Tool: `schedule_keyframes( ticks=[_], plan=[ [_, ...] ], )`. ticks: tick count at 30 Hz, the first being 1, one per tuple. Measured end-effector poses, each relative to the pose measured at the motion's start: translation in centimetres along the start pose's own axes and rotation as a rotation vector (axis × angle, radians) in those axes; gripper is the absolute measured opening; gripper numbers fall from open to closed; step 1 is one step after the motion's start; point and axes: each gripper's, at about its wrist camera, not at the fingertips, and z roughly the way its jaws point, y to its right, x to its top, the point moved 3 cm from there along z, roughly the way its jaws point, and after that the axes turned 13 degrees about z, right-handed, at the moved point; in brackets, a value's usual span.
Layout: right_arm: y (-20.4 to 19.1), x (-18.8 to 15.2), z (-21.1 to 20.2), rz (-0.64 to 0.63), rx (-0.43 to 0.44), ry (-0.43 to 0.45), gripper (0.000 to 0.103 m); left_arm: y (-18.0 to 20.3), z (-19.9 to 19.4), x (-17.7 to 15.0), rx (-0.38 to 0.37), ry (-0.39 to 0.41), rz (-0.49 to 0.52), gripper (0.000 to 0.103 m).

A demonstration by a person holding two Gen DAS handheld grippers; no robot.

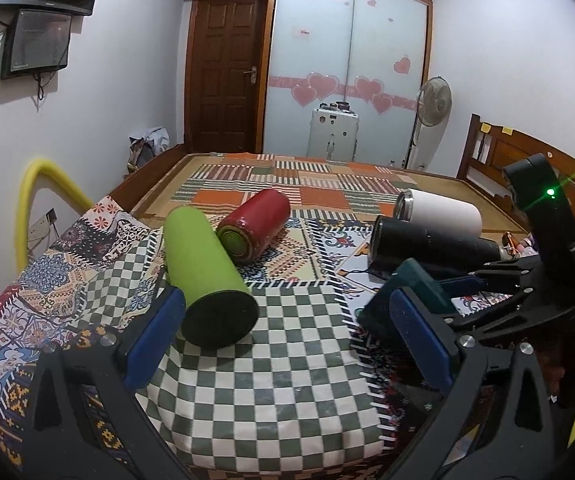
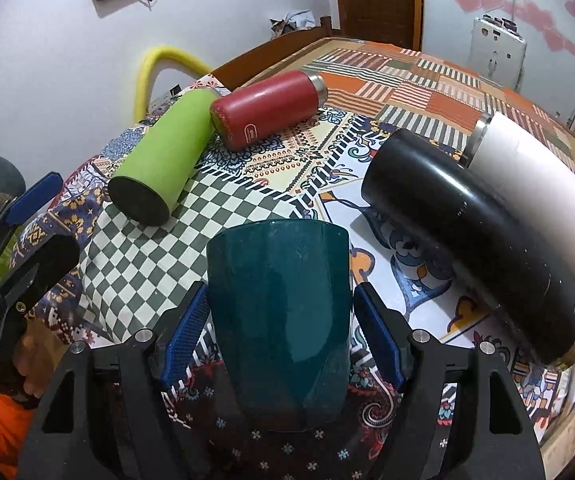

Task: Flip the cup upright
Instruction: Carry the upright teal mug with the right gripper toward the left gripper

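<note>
A dark teal cup (image 2: 279, 320) lies between the blue pads of my right gripper (image 2: 281, 340), its flat closed end pointing away from the camera. The pads stand a little off the cup's sides, so the jaws are open around it. In the left wrist view the same cup (image 1: 407, 292) shows at the right, with the right gripper (image 1: 439, 288) around it. My left gripper (image 1: 287, 344) is open and empty over the checked cloth, its left pad (image 1: 155, 336) close beside the green bottle's base.
A green bottle (image 1: 203, 268), a red bottle (image 1: 255, 224), a black bottle (image 2: 471, 236) and a white bottle (image 2: 535, 188) lie on their sides on the patterned cloth (image 1: 271, 360). A yellow padded rail (image 1: 31, 200) stands at the left edge. Wooden bed frame beyond.
</note>
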Motion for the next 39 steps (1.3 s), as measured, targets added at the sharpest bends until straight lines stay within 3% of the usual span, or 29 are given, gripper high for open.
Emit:
schedule_keyframes(
  ticks=[10, 18, 26, 32, 39],
  plan=[
    [2.1, -1.5, -5.2, -0.008, -0.003, 0.128, 0.074, 3.7, -0.1, 1.3, -0.007, -0.051, 0.051, 0.103],
    [5.0, -3.2, -9.7, -0.020, -0.084, 0.267, 0.074, 6.5, 2.3, 1.5, -0.065, -0.178, -0.023, 0.103],
    [7.2, -4.6, -11.2, -0.006, -0.095, 0.325, 0.074, 8.6, 5.8, 1.3, -0.045, -0.316, -0.050, 0.103],
    [8.3, -5.2, -11.7, 0.013, -0.079, 0.365, 0.074, 9.8, 7.6, 1.9, -0.033, -0.352, -0.017, 0.103],
    [9.1, -5.5, -11.7, 0.023, -0.076, 0.397, 0.074, 10.3, 9.3, 2.4, -0.004, -0.366, 0.022, 0.094]
  ],
)
